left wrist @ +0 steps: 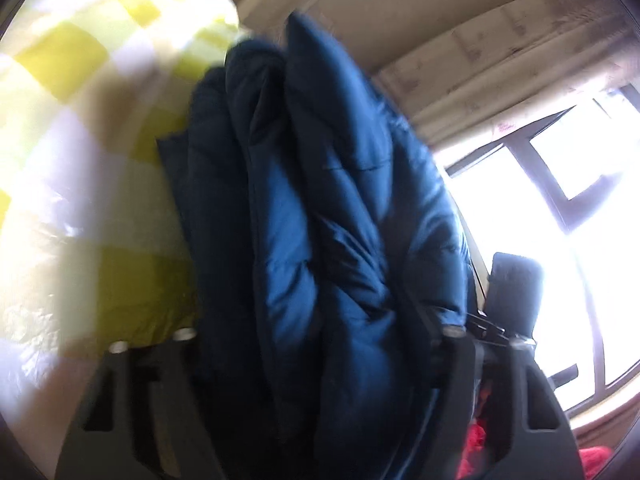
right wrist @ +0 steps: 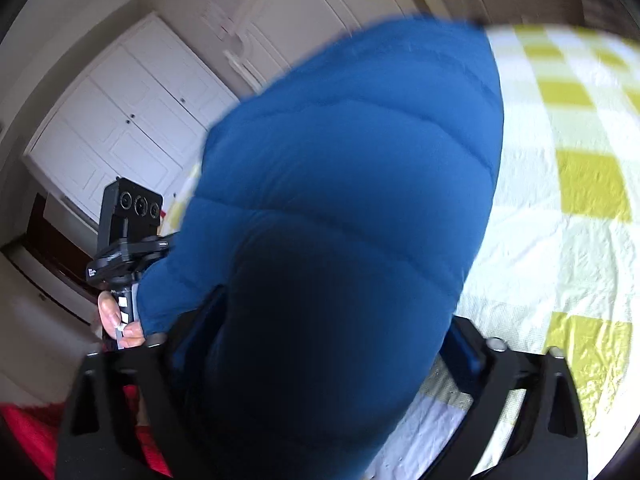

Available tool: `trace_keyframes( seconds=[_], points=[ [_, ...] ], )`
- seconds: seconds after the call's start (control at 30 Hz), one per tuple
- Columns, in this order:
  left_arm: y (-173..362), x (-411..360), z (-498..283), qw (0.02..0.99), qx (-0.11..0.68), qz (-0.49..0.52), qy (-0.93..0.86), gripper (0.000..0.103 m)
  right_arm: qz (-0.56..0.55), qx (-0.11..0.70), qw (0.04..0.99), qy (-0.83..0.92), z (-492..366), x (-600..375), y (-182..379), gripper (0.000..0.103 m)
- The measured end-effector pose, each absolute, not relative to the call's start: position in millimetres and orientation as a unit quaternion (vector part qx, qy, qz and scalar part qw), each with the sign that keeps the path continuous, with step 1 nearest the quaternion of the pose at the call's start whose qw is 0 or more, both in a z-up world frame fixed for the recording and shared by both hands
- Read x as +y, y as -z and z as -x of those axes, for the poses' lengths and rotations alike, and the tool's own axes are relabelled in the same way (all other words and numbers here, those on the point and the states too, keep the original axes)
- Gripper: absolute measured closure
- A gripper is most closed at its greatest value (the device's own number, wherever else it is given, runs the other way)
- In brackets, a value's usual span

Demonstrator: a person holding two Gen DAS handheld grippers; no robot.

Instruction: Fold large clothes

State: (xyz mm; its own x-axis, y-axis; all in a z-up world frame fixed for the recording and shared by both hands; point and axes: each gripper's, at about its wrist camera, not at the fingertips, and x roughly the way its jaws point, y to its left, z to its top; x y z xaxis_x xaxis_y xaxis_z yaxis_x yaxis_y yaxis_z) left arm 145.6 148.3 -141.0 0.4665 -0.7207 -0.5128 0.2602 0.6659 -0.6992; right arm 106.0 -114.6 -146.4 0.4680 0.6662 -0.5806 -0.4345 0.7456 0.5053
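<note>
Blue puffer jacket (left wrist: 320, 220) filled both views, bunched into thick quilted folds above a bed spread with a yellow-and-white checked cover (left wrist: 80, 80). From the left wrist camera, the padded cloth ran down between the two black fingers of the left gripper (left wrist: 316, 344), which stood partly apart with the bulk of the jacket packed into the gap; the picture was blurred, and I could not tell whether the pads truly pressed on it. From the right wrist camera, the jacket billowed up as a rounded blue mass, its lower part in deep shadow, wedged between the widely spread fingers of the right gripper (right wrist: 320, 352); again the pads themselves were hidden under the cloth. At the left of that view a hand (right wrist: 118, 320) gripped the handle of the other gripper, just beside the jacket's edge. White cupboard doors (right wrist: 132, 120) stood behind, and a bright window (left wrist: 560, 200) lay beyond the jacket. Something red (right wrist: 28, 432) showed low down.
</note>
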Motion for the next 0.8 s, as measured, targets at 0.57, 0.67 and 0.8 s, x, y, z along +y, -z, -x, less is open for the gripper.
trace_keyframes(
  seconds=[0.57, 0.67, 0.8],
  points=[
    [40, 62, -248, 0.858, 0.302, 0.252, 0.33, 0.059, -0.011, 0.233, 0.947, -0.219, -137, -211, 34, 0.035],
    [77, 27, -293, 0.844, 0.359, 0.252, 0.309, 0.058, -0.044, 0.321, 0.926, -0.195, -178, -248, 67, 0.035],
    [137, -1, -306, 0.829, 0.402, 0.268, 0.28, 0.045, -0.126, 0.386, 0.896, -0.18, -196, -294, 131, 0.03]
  ],
)
